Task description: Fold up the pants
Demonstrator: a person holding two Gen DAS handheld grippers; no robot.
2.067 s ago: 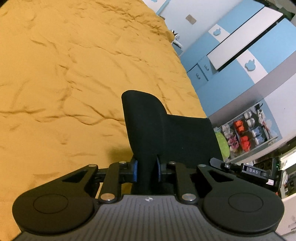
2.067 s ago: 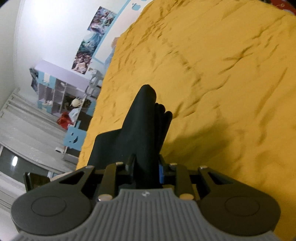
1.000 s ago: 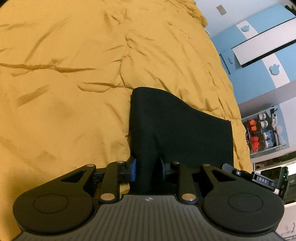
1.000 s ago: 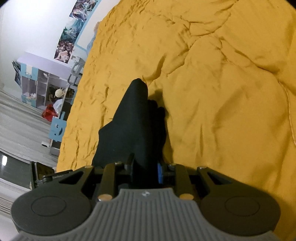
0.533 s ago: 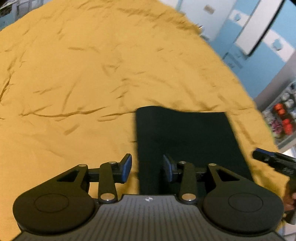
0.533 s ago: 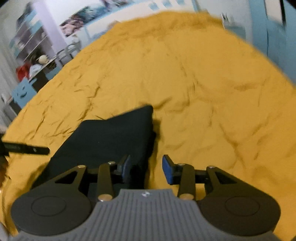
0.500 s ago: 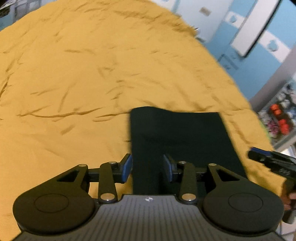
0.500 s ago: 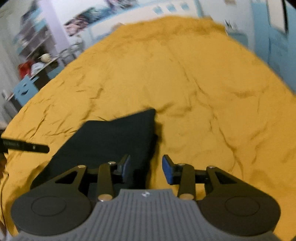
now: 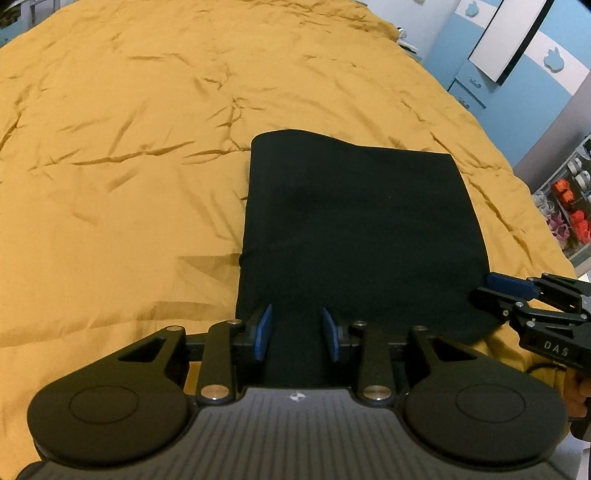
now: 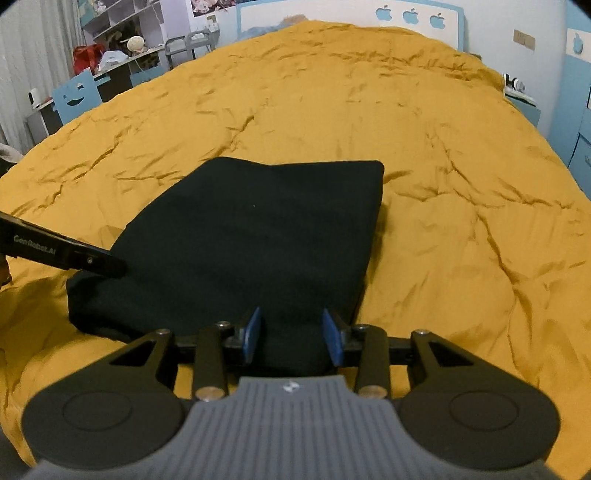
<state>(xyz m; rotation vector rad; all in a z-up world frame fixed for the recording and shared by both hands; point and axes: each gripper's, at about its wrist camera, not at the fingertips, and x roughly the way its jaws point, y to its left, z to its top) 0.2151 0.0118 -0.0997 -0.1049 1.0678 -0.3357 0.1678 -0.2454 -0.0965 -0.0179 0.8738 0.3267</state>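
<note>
I'm looking into a home bedroom, likely a child's: a wide bed (image 10: 424,155) under a mustard-yellow cover, blue-and-white wardrobes (image 9: 524,48) with apple cut-outs, posters, cluttered shelves (image 10: 122,22) and a blue smiley-face chair (image 10: 75,96).

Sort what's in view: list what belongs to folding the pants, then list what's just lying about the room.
Part of the job:
- black pants, folded, lying flat on the bed
- yellow bedspread under them
- left gripper, jaws open
- right gripper, jaws open

Just lying about:
- blue wardrobe
- shelf of small toys
- blue chair with a smiley face
- red bag
</note>
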